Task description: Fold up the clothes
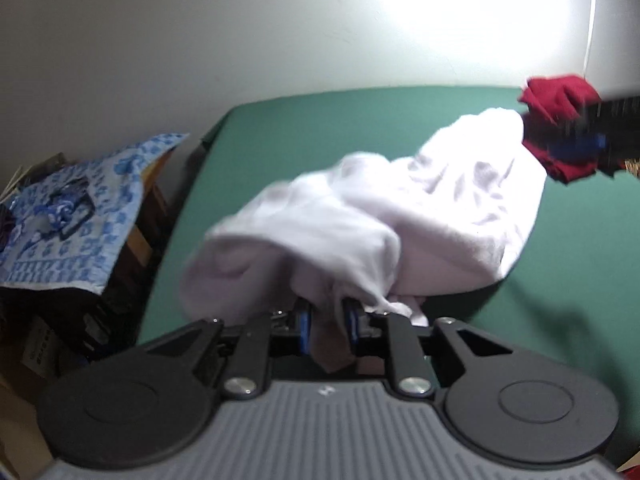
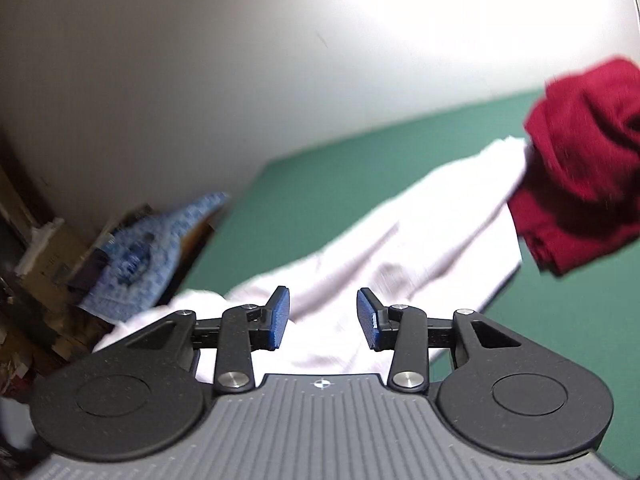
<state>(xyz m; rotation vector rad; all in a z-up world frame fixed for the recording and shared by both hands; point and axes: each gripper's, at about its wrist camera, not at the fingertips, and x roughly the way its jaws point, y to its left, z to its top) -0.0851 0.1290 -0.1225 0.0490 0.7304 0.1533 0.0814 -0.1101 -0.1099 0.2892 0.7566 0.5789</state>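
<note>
A crumpled white garment (image 1: 400,208) lies across the green table (image 1: 280,140), bunched up toward my left gripper (image 1: 326,316). That gripper is shut on a fold of the white fabric, which hangs between the blue pads. A dark red garment (image 1: 560,96) lies heaped at the white one's far right end. In the right wrist view my right gripper (image 2: 323,316) stands open over the white garment (image 2: 400,232), with nothing between its fingers. The red garment (image 2: 588,168) is ahead of it to the right.
Left of the table (image 2: 320,184) a blue patterned cloth (image 1: 80,208) covers stacked boxes and clutter. A pale wall runs behind the table. A dark blurred shape with a blue patch (image 1: 592,140) overlaps the red garment at the right edge.
</note>
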